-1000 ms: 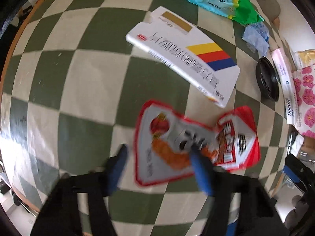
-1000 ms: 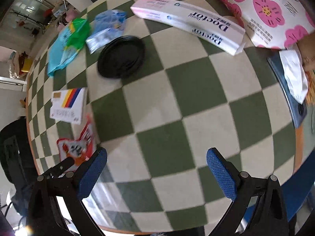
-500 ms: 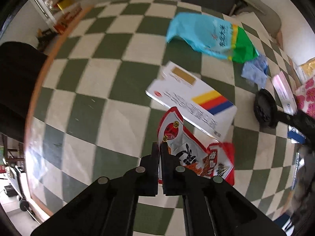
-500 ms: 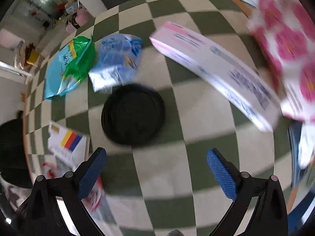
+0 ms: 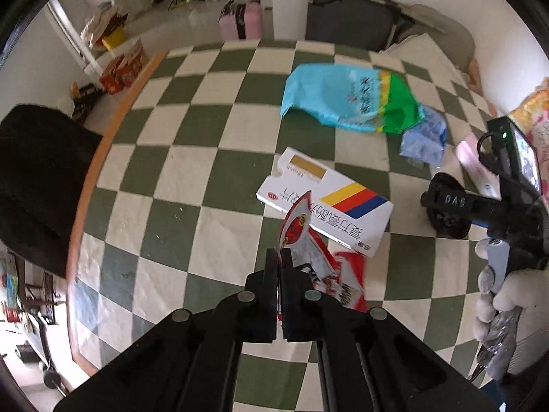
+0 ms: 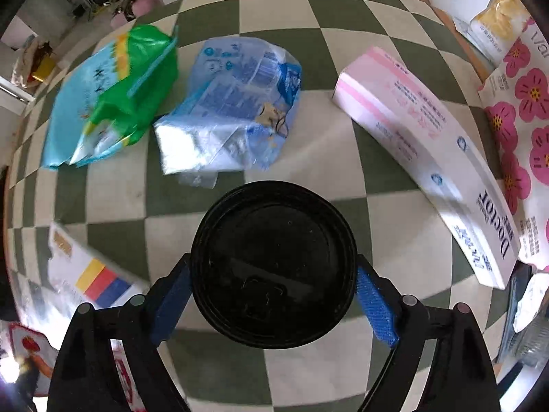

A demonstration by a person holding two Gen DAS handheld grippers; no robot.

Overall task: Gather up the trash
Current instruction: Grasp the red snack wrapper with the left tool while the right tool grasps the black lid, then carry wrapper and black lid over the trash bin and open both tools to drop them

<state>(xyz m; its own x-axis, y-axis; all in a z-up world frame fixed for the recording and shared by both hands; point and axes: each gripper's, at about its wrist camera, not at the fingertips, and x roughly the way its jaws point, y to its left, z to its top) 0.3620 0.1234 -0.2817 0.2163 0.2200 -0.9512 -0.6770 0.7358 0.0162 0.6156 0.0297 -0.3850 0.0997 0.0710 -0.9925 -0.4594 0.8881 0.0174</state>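
Black lid flat on checkered desk, between fingers of right gripper, just been closing, pads at rim, not yet pinching. Left gripper clamped on red wrapper, lifted. Risk: shallow rim slips out; wrapper held by thin edge may tear free.

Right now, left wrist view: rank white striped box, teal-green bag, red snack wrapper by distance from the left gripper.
1. red snack wrapper, pinched in the left gripper
2. white striped box, just beyond
3. teal-green bag, farthest, up the table
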